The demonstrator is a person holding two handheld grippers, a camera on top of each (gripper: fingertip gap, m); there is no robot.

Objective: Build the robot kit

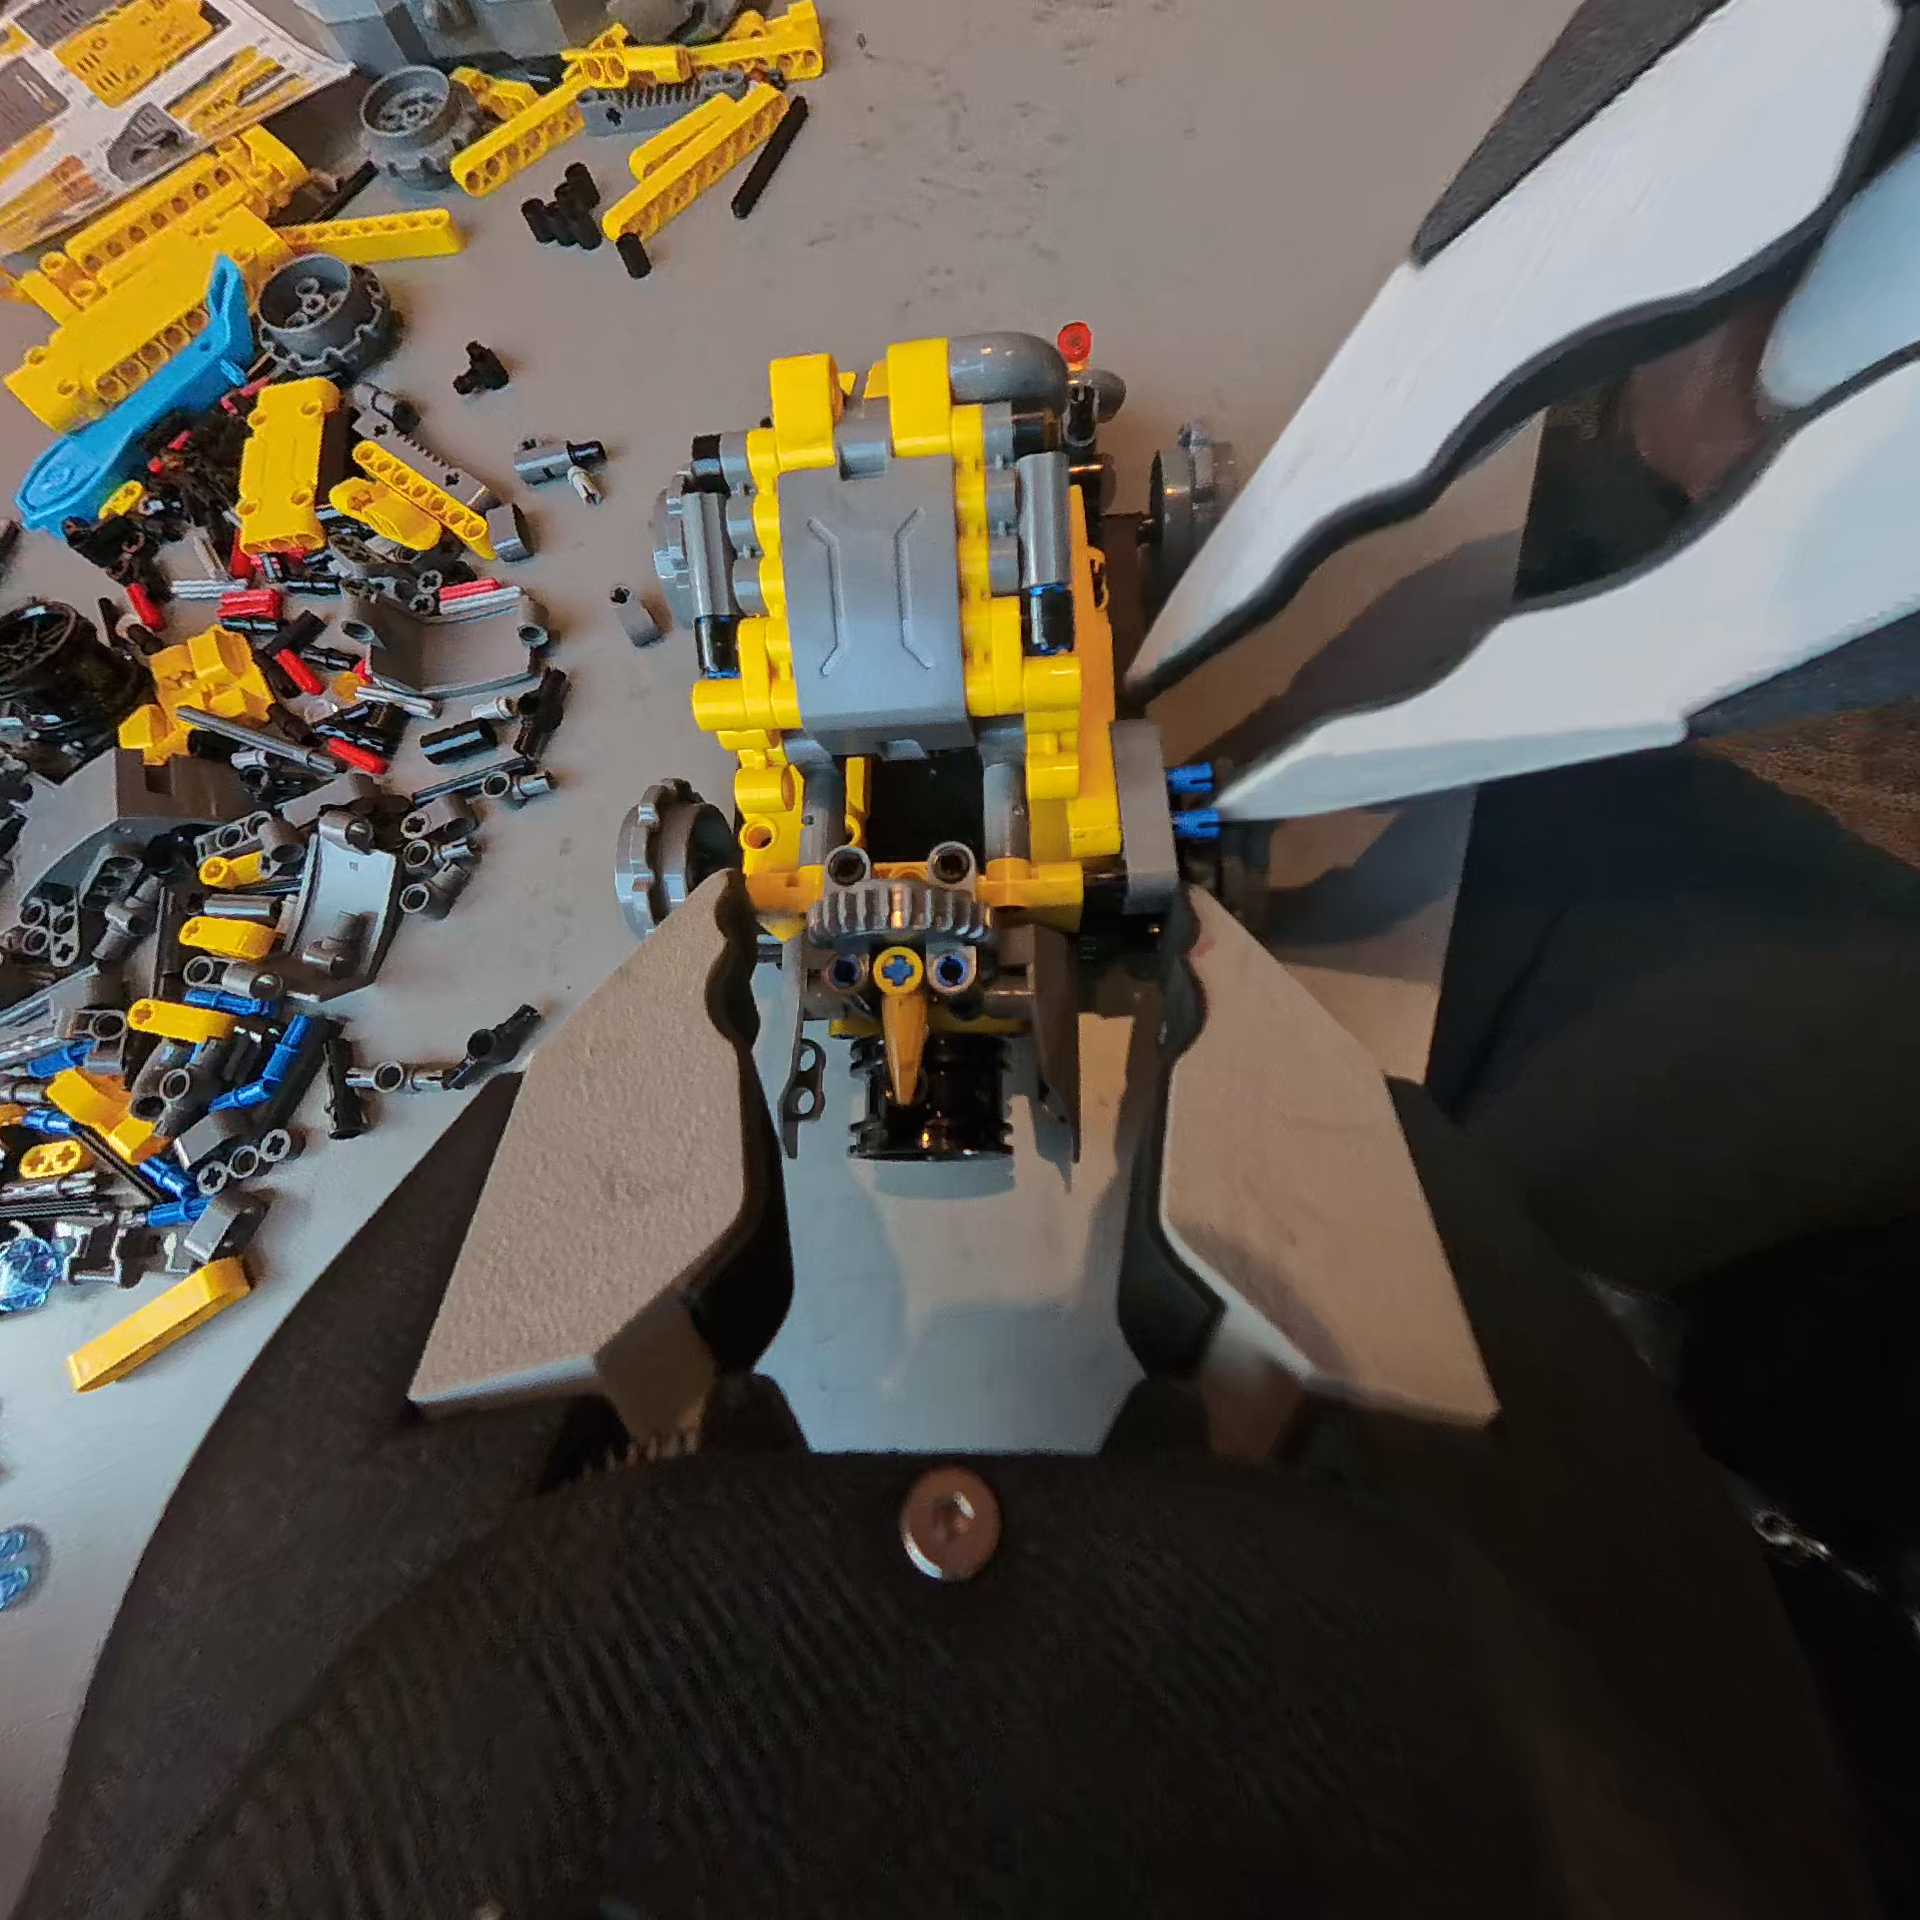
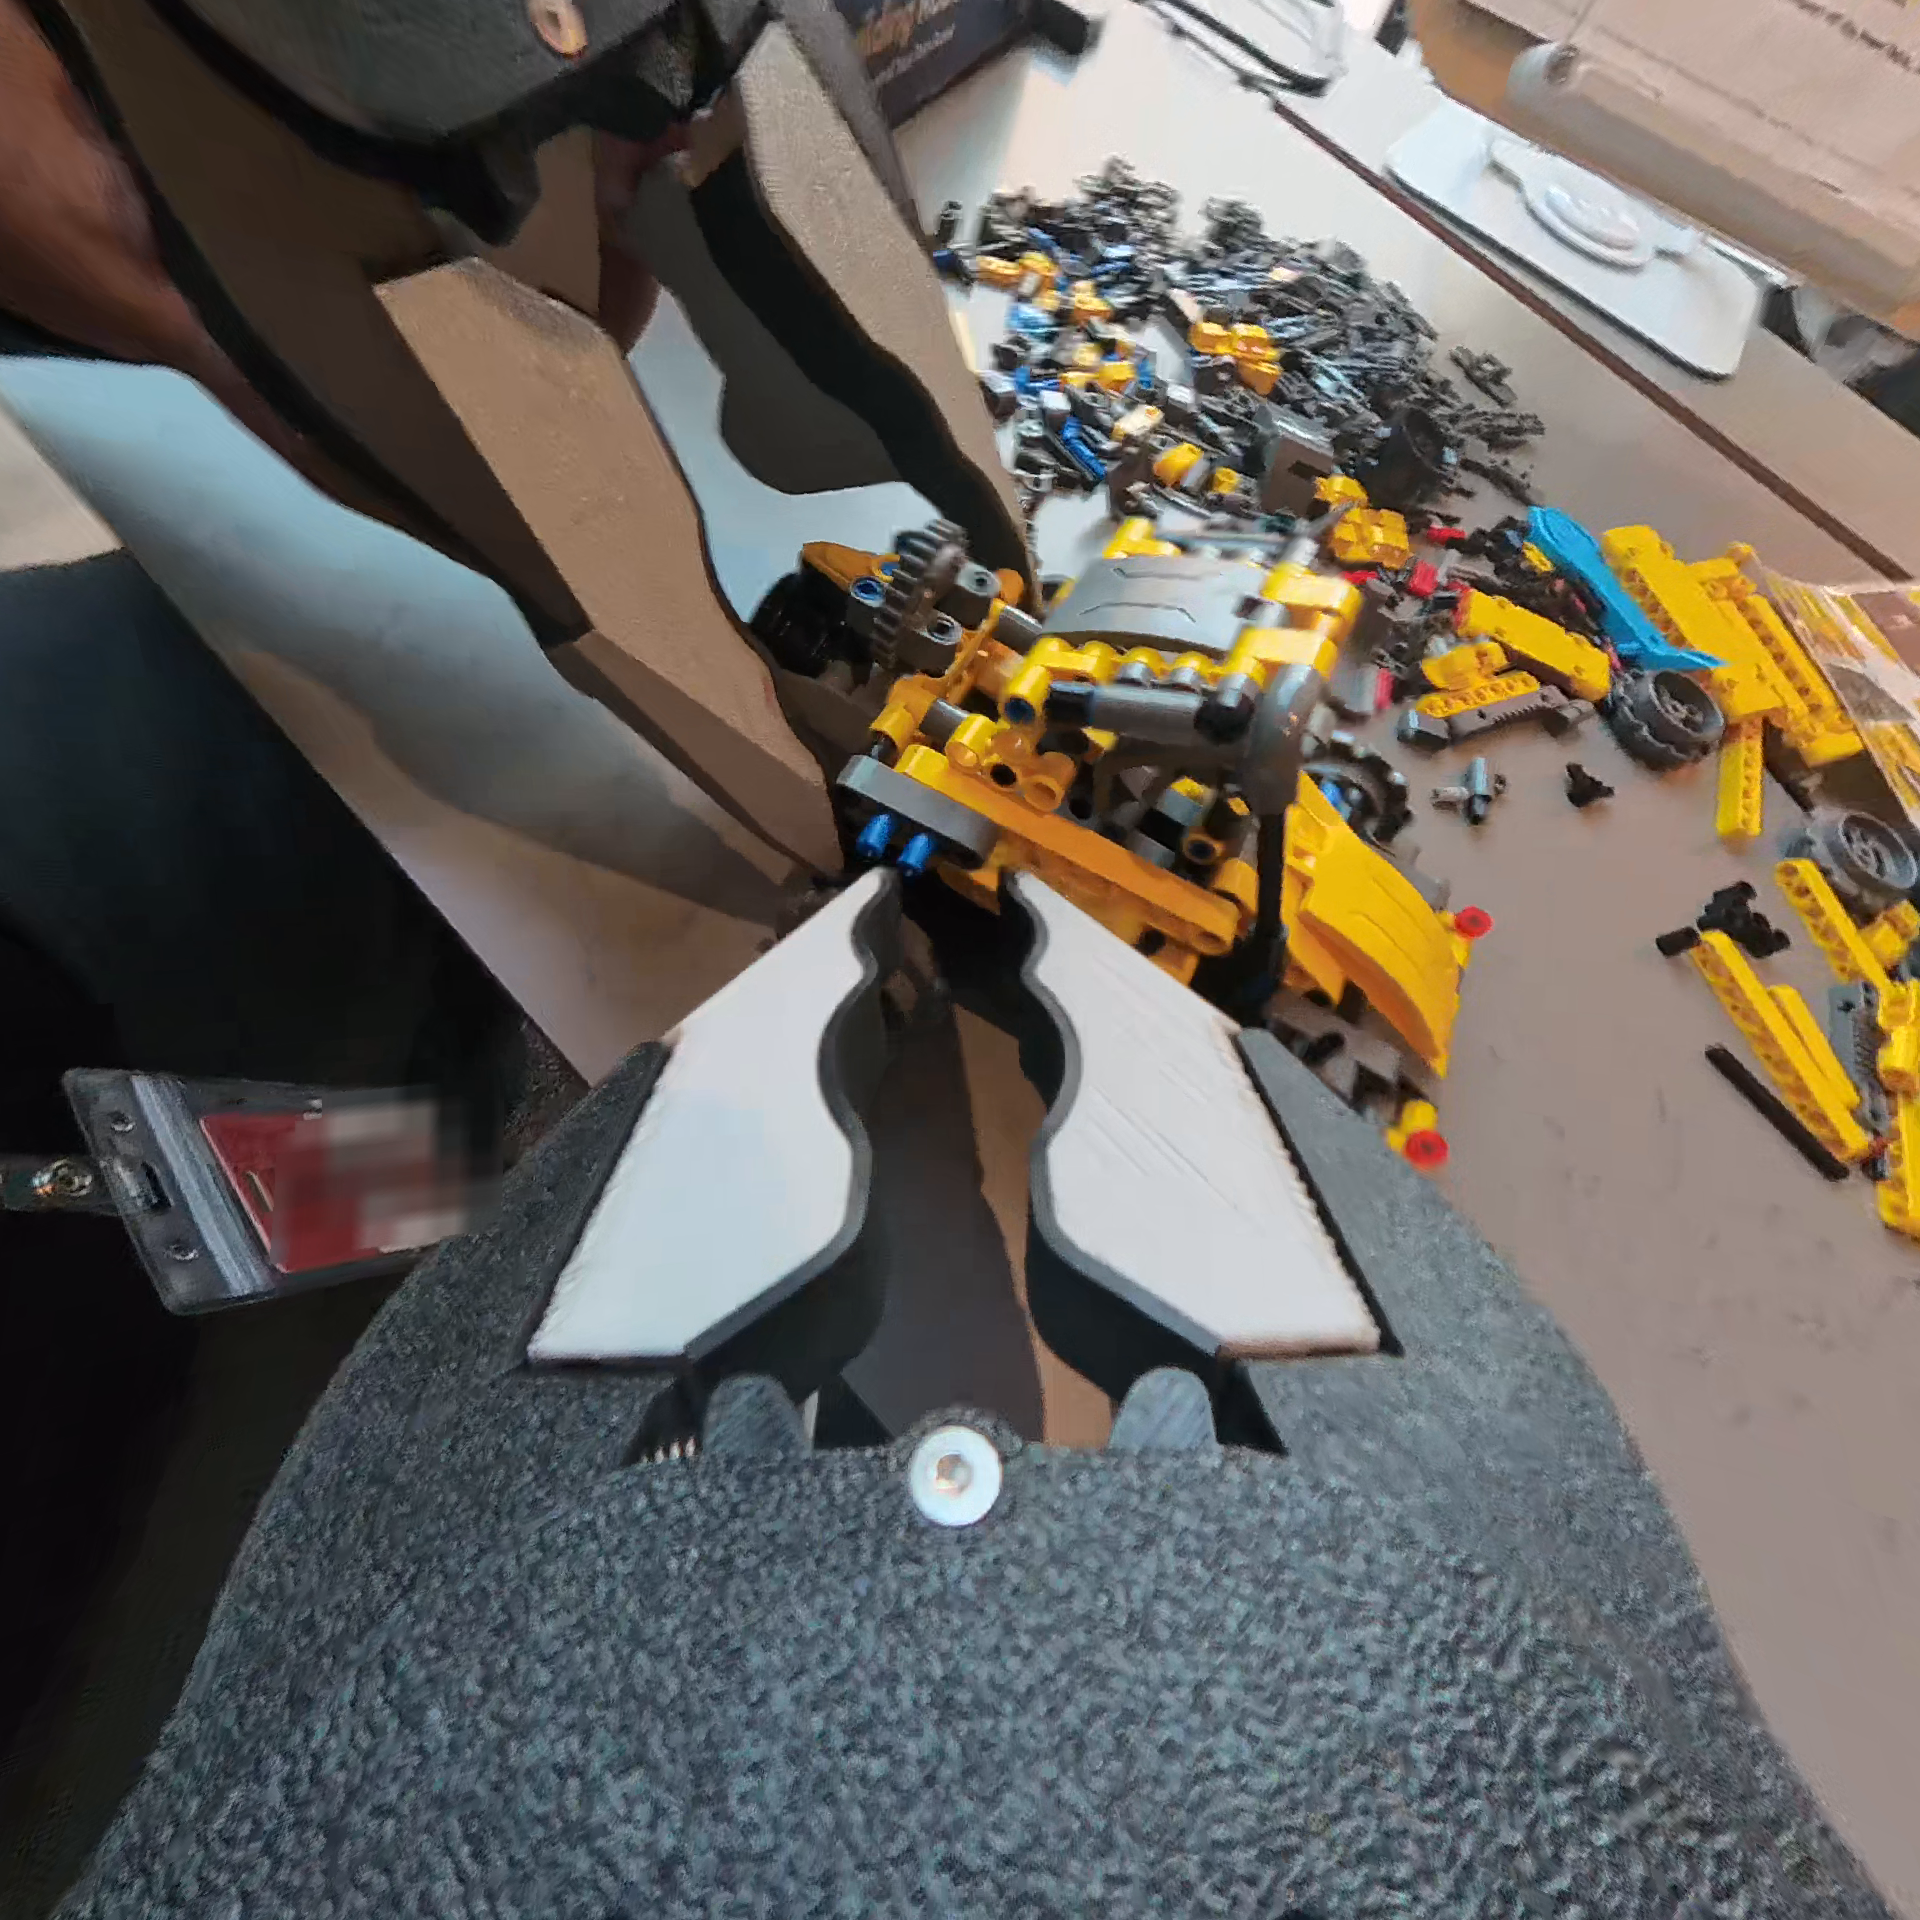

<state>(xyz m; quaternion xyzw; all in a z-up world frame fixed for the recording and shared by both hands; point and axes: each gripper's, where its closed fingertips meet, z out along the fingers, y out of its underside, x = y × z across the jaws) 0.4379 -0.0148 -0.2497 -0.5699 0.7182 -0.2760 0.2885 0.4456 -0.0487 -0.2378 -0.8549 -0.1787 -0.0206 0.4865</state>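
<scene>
A half-built yellow and grey brick vehicle [image 1: 883,582] stands on the grey table. My left gripper [image 1: 945,925] is shut on its near end, one grey finger on each side, by the grey gear [image 1: 899,909]. My right gripper [image 2: 948,888] has white fingers that are a little apart and empty. Its tips sit right by two blue pins [image 2: 896,844] that stick out of a grey beam on the vehicle's side [image 2: 1143,727]. In the left wrist view the right gripper [image 1: 1179,743] comes in from the upper right to those pins [image 1: 1193,800].
Several loose yellow, black, grey and blue parts [image 1: 260,831] lie left of the vehicle, with a blue lever tool [image 1: 156,416], grey wheel hubs [image 1: 410,114] and a printed booklet [image 1: 125,83]. A badge holder [image 2: 208,1184] hangs by the table edge. A white tray [image 2: 1579,229] lies far back.
</scene>
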